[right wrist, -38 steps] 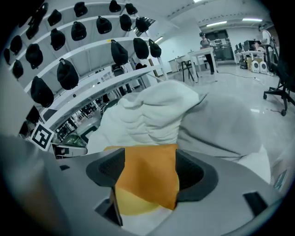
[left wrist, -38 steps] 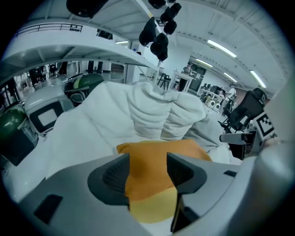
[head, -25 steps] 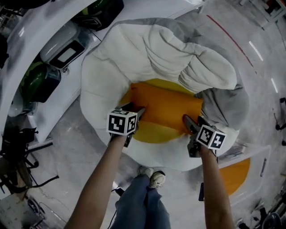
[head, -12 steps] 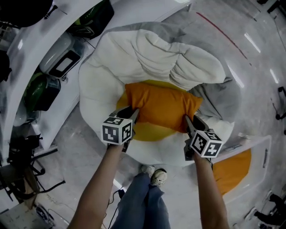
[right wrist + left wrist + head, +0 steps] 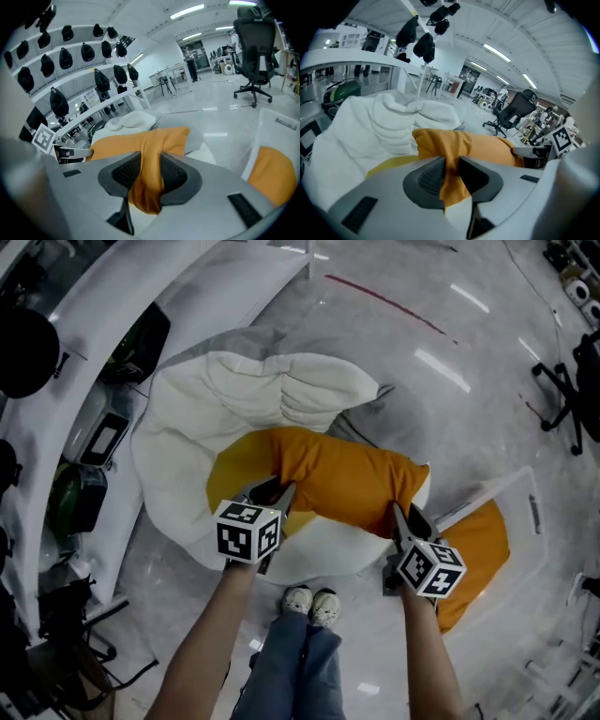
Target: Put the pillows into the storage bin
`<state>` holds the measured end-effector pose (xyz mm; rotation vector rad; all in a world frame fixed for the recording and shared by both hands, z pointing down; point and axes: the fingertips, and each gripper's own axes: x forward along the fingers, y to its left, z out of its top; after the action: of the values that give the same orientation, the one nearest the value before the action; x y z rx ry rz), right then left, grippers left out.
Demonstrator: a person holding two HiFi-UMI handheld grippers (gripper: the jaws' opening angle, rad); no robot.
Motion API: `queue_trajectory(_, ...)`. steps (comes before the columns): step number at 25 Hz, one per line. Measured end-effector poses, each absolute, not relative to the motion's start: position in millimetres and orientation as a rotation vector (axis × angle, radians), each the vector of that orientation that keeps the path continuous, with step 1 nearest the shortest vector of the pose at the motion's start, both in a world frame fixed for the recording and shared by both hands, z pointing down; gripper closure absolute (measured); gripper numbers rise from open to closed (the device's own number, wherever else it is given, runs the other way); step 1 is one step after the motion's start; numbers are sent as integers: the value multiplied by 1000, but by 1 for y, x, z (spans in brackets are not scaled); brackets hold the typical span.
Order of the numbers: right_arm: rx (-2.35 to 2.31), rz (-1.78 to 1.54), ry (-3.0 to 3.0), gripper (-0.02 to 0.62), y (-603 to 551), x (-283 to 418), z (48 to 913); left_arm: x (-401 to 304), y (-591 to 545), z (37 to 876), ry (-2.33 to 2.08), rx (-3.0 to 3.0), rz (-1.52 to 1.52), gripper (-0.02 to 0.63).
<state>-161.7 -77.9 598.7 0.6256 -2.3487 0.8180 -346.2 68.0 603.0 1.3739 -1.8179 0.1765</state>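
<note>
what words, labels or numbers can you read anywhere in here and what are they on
No readable word or number anywhere.
On the marker cube of the left tongs: black-and-white squares only, no letters.
On the cube of the right tongs: the same.
On the orange pillow: plain cloth, no print.
On the storage bin: a small grey patch, too blurred to tell if it bears print.

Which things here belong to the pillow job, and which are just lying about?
Job:
- orange pillow, pinched by left gripper and right gripper
- white pillows
- yellow pillow
- storage bin, holding a second orange pillow

Lying about:
- office chair
- shelves
</note>
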Motion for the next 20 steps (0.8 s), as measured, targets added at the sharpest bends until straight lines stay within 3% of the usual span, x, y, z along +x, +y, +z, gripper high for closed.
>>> queue_trajectory(7,959,879,-2374,462,-133,-38,558,-252,-33,557,-1697,1650,265,495)
queue_trajectory(20,1598,1038,-2094,457,-133,283,583,45,-151,586,-1213,2048,491,495)
